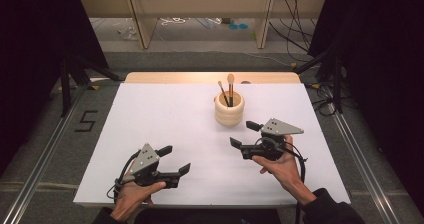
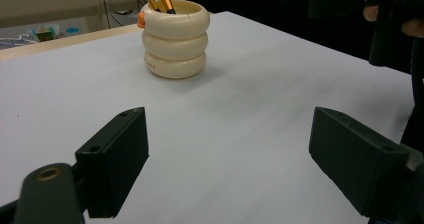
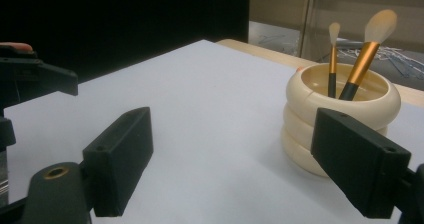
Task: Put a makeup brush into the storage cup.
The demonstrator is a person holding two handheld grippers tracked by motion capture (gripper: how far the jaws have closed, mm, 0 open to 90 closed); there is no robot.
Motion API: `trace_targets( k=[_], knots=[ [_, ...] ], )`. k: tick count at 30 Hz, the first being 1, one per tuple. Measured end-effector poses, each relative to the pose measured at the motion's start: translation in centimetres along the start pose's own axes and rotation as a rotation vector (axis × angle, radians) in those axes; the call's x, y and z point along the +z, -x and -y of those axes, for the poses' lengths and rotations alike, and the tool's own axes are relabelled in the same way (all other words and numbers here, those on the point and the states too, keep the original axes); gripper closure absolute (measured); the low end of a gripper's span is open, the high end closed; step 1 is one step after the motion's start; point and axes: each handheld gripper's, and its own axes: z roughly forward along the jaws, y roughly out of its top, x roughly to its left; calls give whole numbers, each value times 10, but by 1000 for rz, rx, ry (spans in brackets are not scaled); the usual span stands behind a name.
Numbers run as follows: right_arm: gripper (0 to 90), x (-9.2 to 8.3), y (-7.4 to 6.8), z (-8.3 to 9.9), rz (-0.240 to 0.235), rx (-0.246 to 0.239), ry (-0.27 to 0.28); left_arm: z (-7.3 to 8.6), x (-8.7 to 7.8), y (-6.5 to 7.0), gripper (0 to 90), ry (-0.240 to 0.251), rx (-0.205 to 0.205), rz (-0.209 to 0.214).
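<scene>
A cream ringed holder [image 1: 229, 112] stands upright on the white table top [image 1: 165, 114], right of centre toward the back. Two makeup brushes stand in it, a thin one [image 1: 223, 93] and a larger one [image 1: 230, 86] with an orange handle. My right gripper [image 1: 244, 134] is open just in front of the holder, pointing left, with nothing between its jaws. Near the front edge my left gripper [image 1: 175, 159] is open and empty too. The left gripper view shows the holder [image 2: 175, 39] well ahead of the left gripper [image 2: 227, 154]. In the right gripper view the holder [image 3: 310, 99] sits behind the right-hand jaw of the right gripper [image 3: 230, 164].
A bare wooden strip [image 1: 210, 77] runs along the table's far edge. Beyond it are table legs and loose cables on the floor [image 1: 200, 31]. Dark stands and rails flank both sides. Wide bare white surface lies left of the holder.
</scene>
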Motion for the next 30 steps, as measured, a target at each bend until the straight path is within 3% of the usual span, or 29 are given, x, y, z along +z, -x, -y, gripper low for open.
trace_targets(
  k=[3, 4, 9, 11, 15, 18, 19, 23, 30],
  knots=[
    [167, -2, -2, 2, -1, -3, 8, 0, 0, 0, 160, 1, 9, 0],
    [166, -4, -3, 2, 0, -7, -11, 0, 0, -1, 160, 1, 29, 7],
    [160, -7, -5, 4, -1, -8, -3, -1, 1, -1, 160, 8, 25, 10],
    [160, -9, -6, 6, 9, -13, -6, 0, 0, 0, 160, 11, -4, 1],
    [160, -11, -9, 10, -7, -7, -24, -1, -1, -1, 160, 16, -22, 7],
    [160, -13, -11, 12, -20, -9, -32, 0, 0, -1, 160, 16, -23, 10],
    [160, -13, -12, 13, -21, -6, -35, -1, 0, -2, 160, 15, -3, 17],
    [161, -15, -14, 18, -23, -2, -49, 0, 0, -1, 160, 17, -26, 13],
    [161, -21, -16, 23, -30, 12, -58, 0, -1, -2, 161, 20, -23, 13]
  ],
)
